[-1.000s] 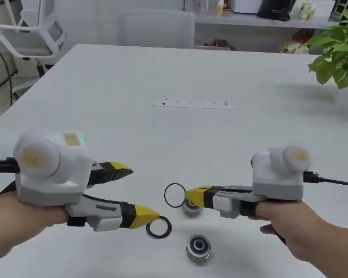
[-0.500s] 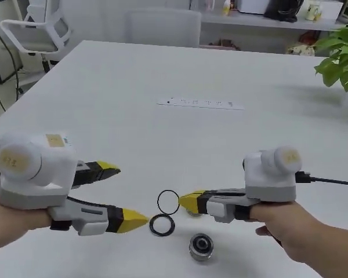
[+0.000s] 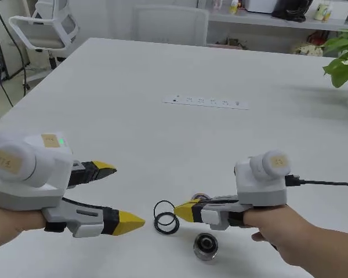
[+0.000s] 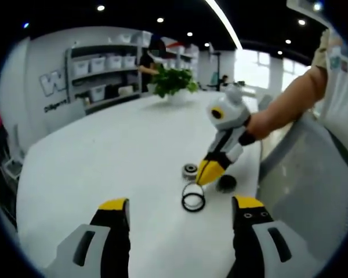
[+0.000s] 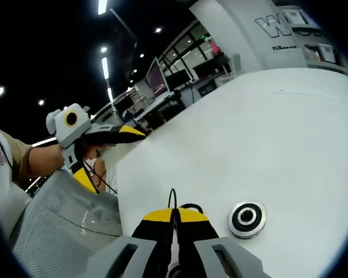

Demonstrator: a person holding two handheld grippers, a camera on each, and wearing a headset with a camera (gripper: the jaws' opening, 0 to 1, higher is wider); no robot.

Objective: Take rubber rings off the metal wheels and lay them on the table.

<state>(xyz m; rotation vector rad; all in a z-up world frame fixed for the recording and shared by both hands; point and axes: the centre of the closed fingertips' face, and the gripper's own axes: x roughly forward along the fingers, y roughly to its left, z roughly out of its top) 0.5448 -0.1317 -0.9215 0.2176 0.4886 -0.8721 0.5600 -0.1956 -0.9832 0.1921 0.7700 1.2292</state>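
- The farther metal wheel (image 3: 200, 197) is mostly hidden behind the right gripper (image 3: 181, 211) in the head view.
- The held rubber ring (image 5: 173, 200) appears edge-on in the right gripper view, its lower part lost between the pressed-together jaws.
- Whether it touches the second rubber ring (image 3: 169, 225) cannot be told.
- The plant (image 3: 347, 52) is cut off by the frame edge.

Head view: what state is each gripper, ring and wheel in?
left gripper: open, empty.
right gripper: shut on thin ring.
thin ring: pinched, off its wheel.
second ring: lying flat on table.
near wheel: flat on table, free.
far wheel: partly hidden behind right gripper.
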